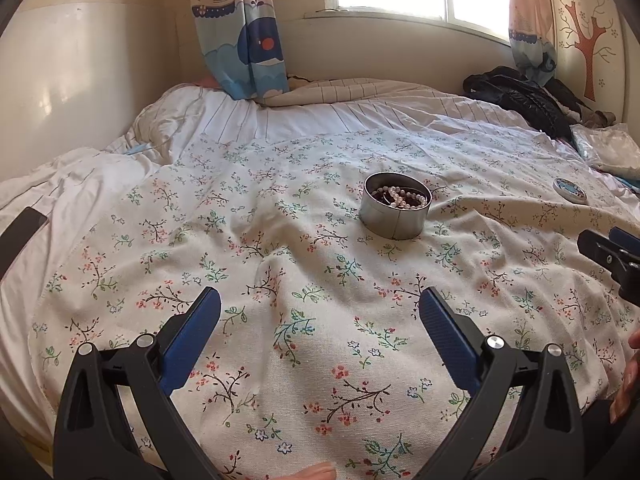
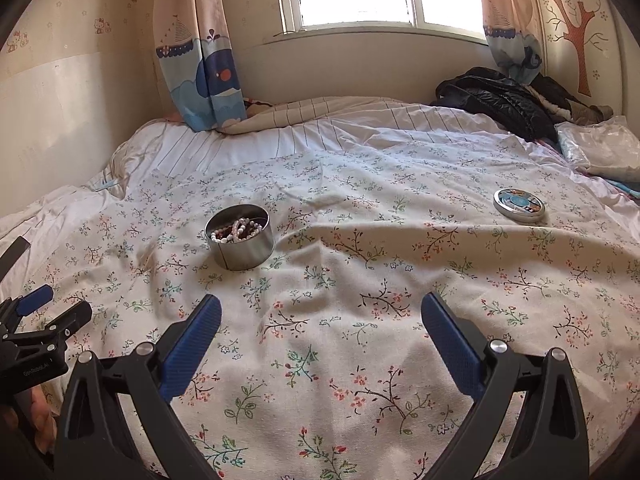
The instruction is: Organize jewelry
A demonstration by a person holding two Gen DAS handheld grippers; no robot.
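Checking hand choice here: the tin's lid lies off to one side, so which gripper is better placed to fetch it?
Probably right: the lid lies right of the tin, on the right gripper's side, jaws open and empty.

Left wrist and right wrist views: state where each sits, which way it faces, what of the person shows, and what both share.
Left wrist: on the left claw, low over the floral bedspread, facing the window; the tin lies ahead-right, fingertips at bottom right.
Right wrist: on the right claw, same heading; the tin lies ahead-left, lid ahead-right.
Shared: tin, lid, bedspread; each sees the other claw.
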